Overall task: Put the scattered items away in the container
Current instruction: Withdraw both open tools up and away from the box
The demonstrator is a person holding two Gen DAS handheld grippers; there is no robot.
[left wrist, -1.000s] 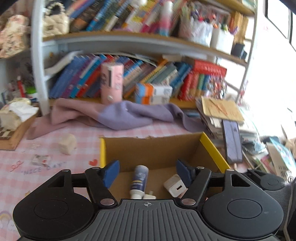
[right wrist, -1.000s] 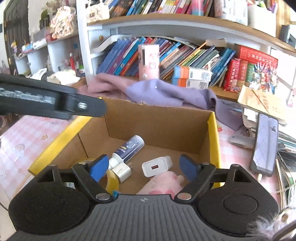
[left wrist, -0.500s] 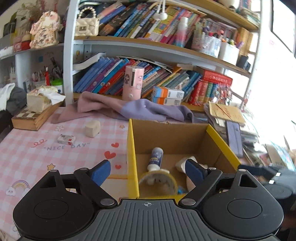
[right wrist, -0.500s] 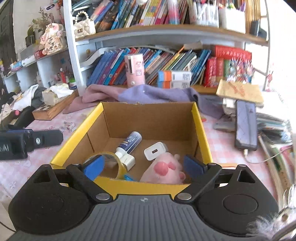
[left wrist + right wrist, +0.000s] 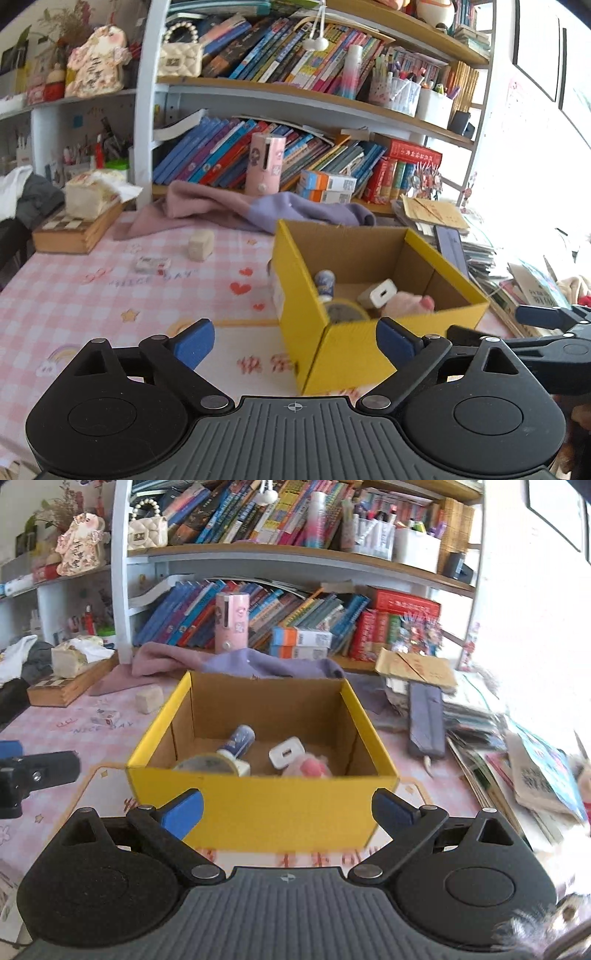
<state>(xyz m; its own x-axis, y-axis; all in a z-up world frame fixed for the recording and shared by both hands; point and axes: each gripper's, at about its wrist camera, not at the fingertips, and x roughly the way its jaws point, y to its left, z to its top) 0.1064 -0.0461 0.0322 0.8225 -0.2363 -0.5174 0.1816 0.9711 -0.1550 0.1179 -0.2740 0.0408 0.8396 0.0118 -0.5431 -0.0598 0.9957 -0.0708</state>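
Observation:
A yellow cardboard box (image 5: 266, 805) stands on the pink checked table; it also shows in the left wrist view (image 5: 354, 350). Inside lie a blue-white tube (image 5: 238, 740), a white charger (image 5: 286, 753), a tape roll (image 5: 205, 765) and a pink plush toy (image 5: 308, 766). My left gripper (image 5: 295, 341) is open and empty, in front of the box's near left corner. My right gripper (image 5: 288, 810) is open and empty, in front of the box's near wall. A beige block (image 5: 200, 245) and a small white packet (image 5: 152, 264) lie on the table left of the box.
A bookshelf (image 5: 295, 96) with books stands behind the table. A purple-pink cloth (image 5: 258, 212) lies behind the box. A wooden box with tissues (image 5: 79, 225) sits at the far left. A phone (image 5: 426, 718) and stacked papers (image 5: 517, 753) lie to the right.
Both grippers have pulled back from over the box, toward me and upward; the box now lies wholly in front of them. The left gripper moved left. The box contents have not moved.

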